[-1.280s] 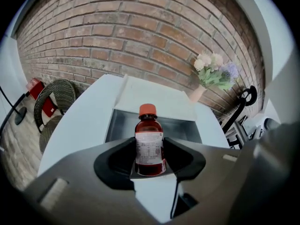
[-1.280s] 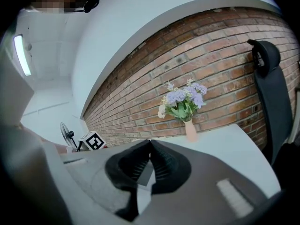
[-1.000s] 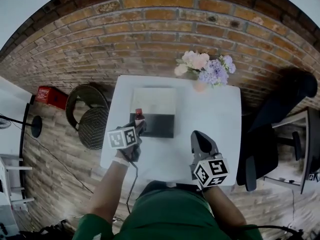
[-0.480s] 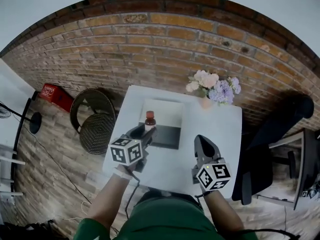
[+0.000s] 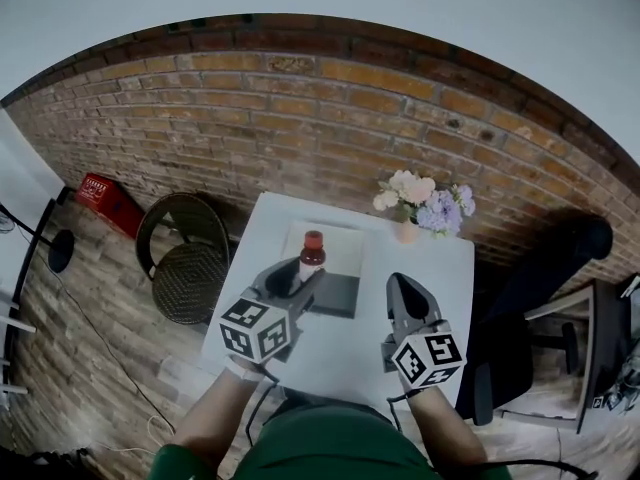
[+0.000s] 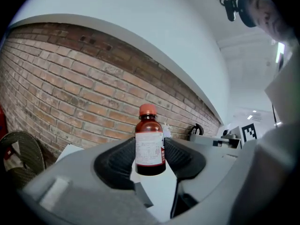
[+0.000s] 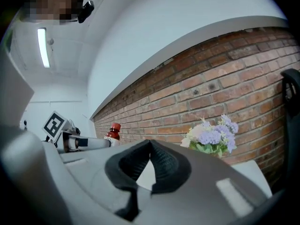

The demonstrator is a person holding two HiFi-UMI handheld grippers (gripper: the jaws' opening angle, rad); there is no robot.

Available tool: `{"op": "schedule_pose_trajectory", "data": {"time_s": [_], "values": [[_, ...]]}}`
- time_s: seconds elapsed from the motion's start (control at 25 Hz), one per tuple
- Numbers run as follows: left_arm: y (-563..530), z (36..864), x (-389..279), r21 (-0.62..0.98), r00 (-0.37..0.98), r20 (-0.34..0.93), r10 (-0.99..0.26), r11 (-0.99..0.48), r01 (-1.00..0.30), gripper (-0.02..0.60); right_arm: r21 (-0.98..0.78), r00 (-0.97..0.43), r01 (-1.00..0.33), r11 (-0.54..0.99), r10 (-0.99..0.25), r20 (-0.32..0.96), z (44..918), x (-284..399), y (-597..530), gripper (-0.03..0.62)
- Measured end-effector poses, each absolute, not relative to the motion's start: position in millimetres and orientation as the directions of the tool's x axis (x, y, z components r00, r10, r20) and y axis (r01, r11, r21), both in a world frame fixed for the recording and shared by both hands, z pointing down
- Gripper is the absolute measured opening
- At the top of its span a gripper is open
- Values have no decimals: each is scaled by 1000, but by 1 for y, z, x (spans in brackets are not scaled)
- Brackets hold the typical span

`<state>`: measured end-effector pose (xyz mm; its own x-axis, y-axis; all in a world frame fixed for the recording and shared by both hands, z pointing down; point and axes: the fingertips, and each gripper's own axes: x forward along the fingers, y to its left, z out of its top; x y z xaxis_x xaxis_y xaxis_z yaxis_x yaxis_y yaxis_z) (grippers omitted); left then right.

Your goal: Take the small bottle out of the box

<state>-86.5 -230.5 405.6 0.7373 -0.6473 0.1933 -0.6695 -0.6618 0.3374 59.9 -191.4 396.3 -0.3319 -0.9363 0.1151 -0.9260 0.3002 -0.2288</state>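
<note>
In the head view, your left gripper (image 5: 303, 274) holds the small brown bottle (image 5: 312, 252) by its body. The red cap points up, so the bottle's long axis stands upright. The bottle hangs over the near left part of the open box (image 5: 338, 290), which sits in the middle of the white desk (image 5: 440, 278). Your right gripper (image 5: 403, 298) is to the right of the box, well apart from the bottle and carrying nothing. A vase of flowers (image 5: 420, 194) stands at the far right corner of the desk.

In the left gripper view, the fingers (image 6: 115, 161) are clamped on the lower half of the bottle, one pad on each side of the label. The base of the bottle shows free, with nothing around it, so I judge it clear of the box. Bare desk lies near and to the right of the box. Carrying the bottle that way and setting it down should keep it upright in the grip.

In the right gripper view, the fingers (image 7: 161, 165) are closed together at the tips with nothing between them. The bottle shows off to the left and the flowers to the right, in front of the brick wall (image 7: 225, 88).
</note>
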Motion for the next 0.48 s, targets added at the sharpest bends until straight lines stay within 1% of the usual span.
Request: {"op": "schedule_pose_trajectory", "data": {"time_s": [0.28,0.48], "values": [[-226,386,-88,348,751,133,-646,-679,-646,204,-167,-334,-933,320,-941,64,367,53,-197,3],[-227,372,-95,288,738,104,-667,-690,-664,204,-111,-310,-946,304,-950,40,355,56,-199,3]]}}
